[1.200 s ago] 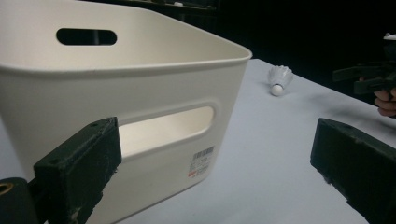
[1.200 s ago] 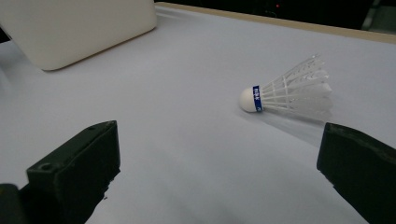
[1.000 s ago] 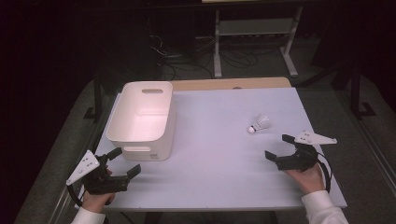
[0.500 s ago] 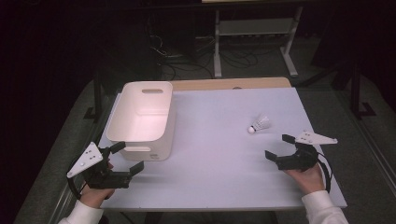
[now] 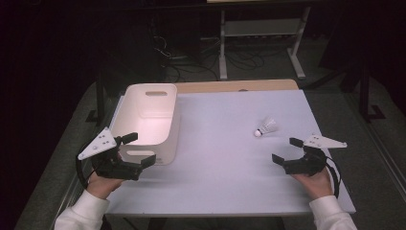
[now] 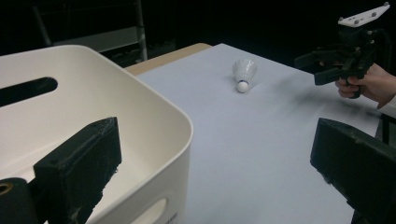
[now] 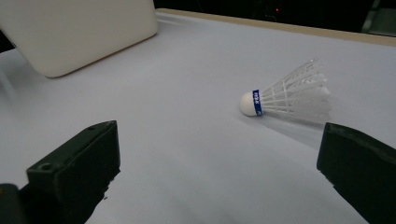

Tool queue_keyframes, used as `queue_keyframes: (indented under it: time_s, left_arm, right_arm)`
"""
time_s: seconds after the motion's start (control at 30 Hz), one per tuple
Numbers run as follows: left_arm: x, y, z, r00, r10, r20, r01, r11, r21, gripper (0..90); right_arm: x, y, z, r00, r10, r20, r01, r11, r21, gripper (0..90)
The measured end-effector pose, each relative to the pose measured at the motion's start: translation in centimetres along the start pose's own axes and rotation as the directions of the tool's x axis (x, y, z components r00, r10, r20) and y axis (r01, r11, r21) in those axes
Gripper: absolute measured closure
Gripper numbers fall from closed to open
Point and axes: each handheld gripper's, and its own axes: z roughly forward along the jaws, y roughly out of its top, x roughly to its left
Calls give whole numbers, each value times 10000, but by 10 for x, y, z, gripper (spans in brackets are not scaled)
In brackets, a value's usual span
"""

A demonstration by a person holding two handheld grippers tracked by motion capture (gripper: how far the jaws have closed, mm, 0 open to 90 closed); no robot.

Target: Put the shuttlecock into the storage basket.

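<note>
Feathers are what I am worrying about: the shuttlecock (image 5: pixel 266 128) is lying on its side on the white table (image 5: pixel 225 158), cork end pointing toward the bin, skirt fanned away, a little ahead of my right gripper (image 5: pixel 286 152) and not touching it. I am holding that gripper's jaws wide apart, nothing between them, and in the right gripper view the shuttlecock (image 7: pixel 287 99) is sitting off toward the right jaw rather than centred. If I am closing from this line, I judge one jaw is likely to nudge the cork and roll the thing away, or to crush the skirt instead of catching the base. My left gripper (image 5: pixel 135 152) is also spread wide and empty, hanging just at the near corner of the white bin (image 5: pixel 149 103), one jaw over its rim in the left gripper view; bumping that rim could shove the bin (image 6: pixel 154 116) across the table. Between shuttlecock and bin the tabletop is lying bare, so nothing is blocking a carry. Beyond the far edge, a metal stand (image 5: pixel 261 33) and cables are sitting in the dark, well apart.
</note>
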Motion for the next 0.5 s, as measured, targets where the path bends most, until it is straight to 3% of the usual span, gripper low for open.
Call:
queue_keyframes:
  time_s: [0.13,0.27,0.5]
  left_arm:
    - [-1,11,8,9997,223,88,-225,9995,221,14]
    - [-3,19,16,9996,170,210,-179,9989,437,14]
    - [-4,32,37,9986,419,337,-457,9916,1212,14]
  right_arm:
    - [0,0,0,10000,-11,-10,11,10000,-22,0]
    - [0,0,0,10000,-20,-25,20,10000,-27,0]
    - [0,0,0,10000,2,-50,-3,10000,-59,0]
